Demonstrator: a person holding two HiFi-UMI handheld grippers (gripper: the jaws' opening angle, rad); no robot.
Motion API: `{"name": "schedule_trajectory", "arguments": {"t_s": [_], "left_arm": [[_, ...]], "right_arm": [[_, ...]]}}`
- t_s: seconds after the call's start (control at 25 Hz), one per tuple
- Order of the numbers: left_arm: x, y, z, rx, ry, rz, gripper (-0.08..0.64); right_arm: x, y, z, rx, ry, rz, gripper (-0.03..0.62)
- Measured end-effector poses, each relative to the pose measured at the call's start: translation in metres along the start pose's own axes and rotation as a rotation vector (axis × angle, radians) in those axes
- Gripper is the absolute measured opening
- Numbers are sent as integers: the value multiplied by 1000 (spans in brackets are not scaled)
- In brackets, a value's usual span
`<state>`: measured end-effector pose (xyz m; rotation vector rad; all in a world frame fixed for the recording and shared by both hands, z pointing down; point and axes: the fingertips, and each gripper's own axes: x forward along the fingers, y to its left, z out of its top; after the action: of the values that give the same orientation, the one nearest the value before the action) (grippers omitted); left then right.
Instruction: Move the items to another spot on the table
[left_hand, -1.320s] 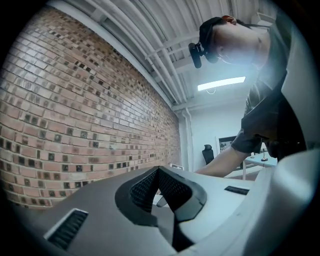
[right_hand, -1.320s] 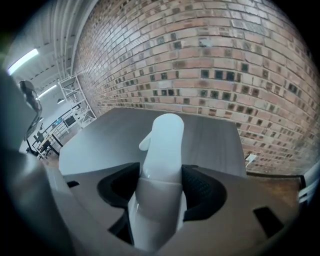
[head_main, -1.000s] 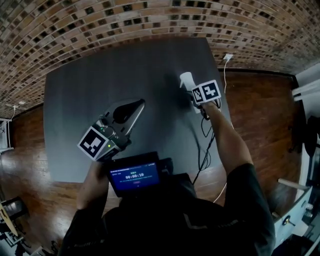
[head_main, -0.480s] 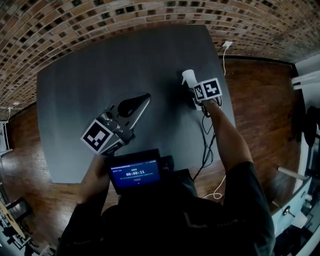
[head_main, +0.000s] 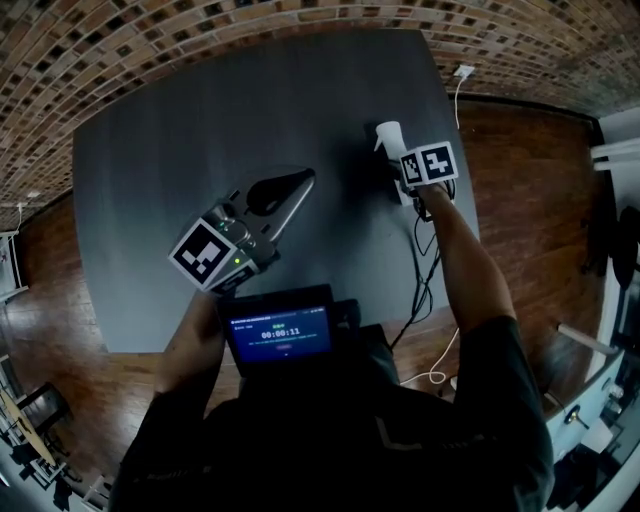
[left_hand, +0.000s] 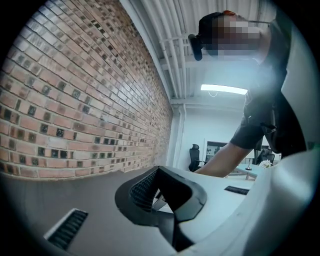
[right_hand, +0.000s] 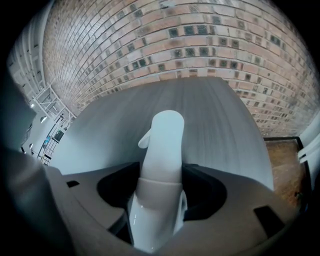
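One spray bottle (head_main: 387, 134), two tongs (head_main: 299, 182) (right_hand: 162, 186)

We see one white plastic spray bottle (right_hand: 161, 145), its trigger head uppermost and nozzle turned toward the counter's middle. It stands upright near the dark grey counter's (head_main: 200, 120) right edge, neck clamped in the right gripper (right_hand: 159, 192).

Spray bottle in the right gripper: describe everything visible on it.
The spray bottle is glossy white plastic: a trigger head with a nozzle jutting left in the right gripper view, a beige collar beneath. It looks roughly upright near the table's right edge. The right gripper is shut on its neck; its base is hidden.
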<state>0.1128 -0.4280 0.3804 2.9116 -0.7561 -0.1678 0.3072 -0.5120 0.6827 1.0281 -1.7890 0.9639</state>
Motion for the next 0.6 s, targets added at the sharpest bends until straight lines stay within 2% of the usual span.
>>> {"name": "schedule_trajectory", "arguments": {"t_s": [0.36, 0.44, 0.6], "left_arm": [[3, -6, 1, 10, 6, 7, -8], [2, -9, 4, 14, 4, 12, -8], [1, -19, 9, 40, -1, 24, -8]], "right_arm": [[-1, -1, -1, -5, -24, -6, 285], [-4, 1, -1, -17, -35, -5, 340], [-22, 6, 8, -42, -110, 13, 341]]}}
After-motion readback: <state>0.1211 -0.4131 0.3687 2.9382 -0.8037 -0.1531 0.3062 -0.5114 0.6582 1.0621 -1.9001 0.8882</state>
